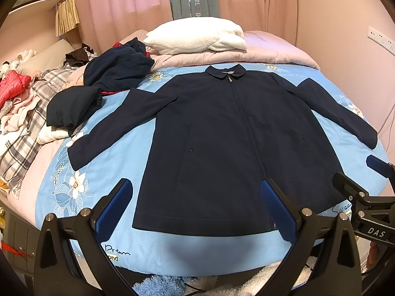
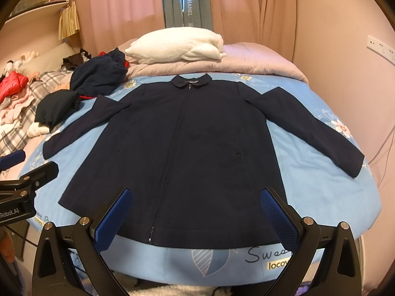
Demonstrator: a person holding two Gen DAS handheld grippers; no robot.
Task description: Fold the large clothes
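A navy zip-front jacket [image 1: 222, 135] lies flat, front up, across the centre of the frame on a blue floral bedspread [image 1: 172, 254], sleeves spread, collar toward the top. At the bottom edge, the left hand-held gripper [image 1: 195, 197] and right hand-held gripper [image 2: 195, 204] both hover wide apart above the hem, holding nothing. A folded white blanket [image 1: 197, 35] sits at upper centre.

light: soft, warm, even | shadows: faint | focus: sharp centre | edges: strong fisheye bending, dark corners

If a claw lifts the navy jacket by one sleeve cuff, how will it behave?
The navy jacket lies flat with few wrinkles, so it is probably floppy and would drape. Its spread sleeves and long body would likely trail. The blue bedspread looks soft, so dragging may bunch it.
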